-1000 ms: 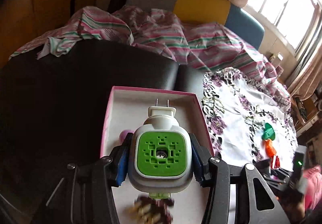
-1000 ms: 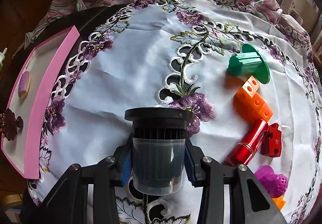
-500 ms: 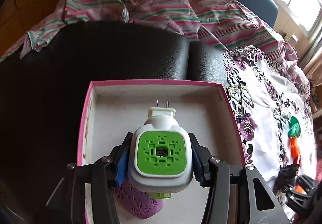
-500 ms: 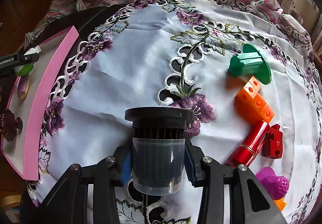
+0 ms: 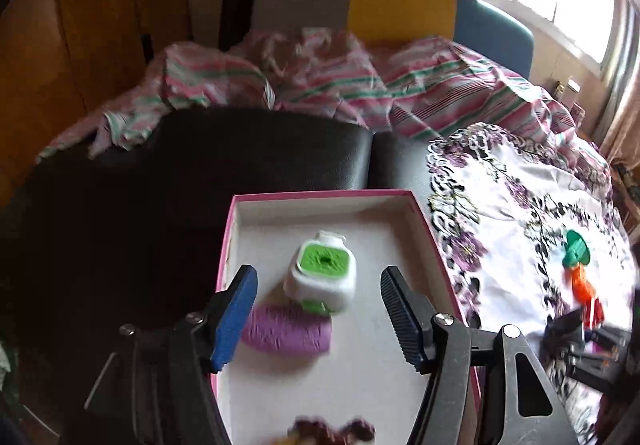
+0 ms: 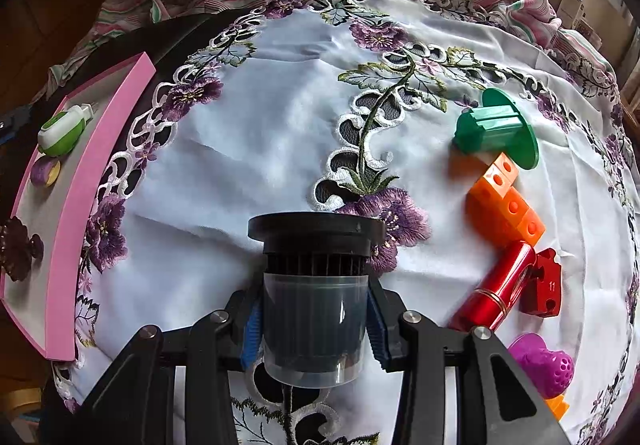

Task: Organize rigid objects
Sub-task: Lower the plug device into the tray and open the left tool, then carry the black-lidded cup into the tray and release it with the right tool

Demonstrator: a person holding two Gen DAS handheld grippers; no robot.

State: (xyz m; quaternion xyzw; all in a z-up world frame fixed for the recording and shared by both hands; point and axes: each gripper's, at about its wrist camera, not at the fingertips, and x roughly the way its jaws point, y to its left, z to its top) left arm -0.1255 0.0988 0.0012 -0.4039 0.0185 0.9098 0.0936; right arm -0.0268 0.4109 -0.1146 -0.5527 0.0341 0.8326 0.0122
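Observation:
My left gripper [image 5: 316,309] is open above the pink box [image 5: 320,195]. The white and green plug-in device [image 5: 323,273] lies in the box between the fingers, partly on a purple oval piece [image 5: 286,331]. The device also shows in the right wrist view [image 6: 64,129] inside the box [image 6: 80,173]. My right gripper [image 6: 316,325] is shut on a dark cylindrical cup with a black flanged cap [image 6: 316,285], held over the embroidered white cloth [image 6: 256,141].
On the cloth at the right lie a green spool [image 6: 496,129], an orange block [image 6: 504,205], a red cylinder [image 6: 500,285], a red block [image 6: 544,281] and a purple perforated toy [image 6: 544,361]. A dark flower piece [image 6: 18,249] lies in the box. A black cushion [image 5: 200,173] and striped fabric [image 5: 360,85] lie beyond.
My left gripper has opened and let go of the plug-in device, which now lies in the box against the purple piece. The left gripper has drawn back. The right gripper has not moved.

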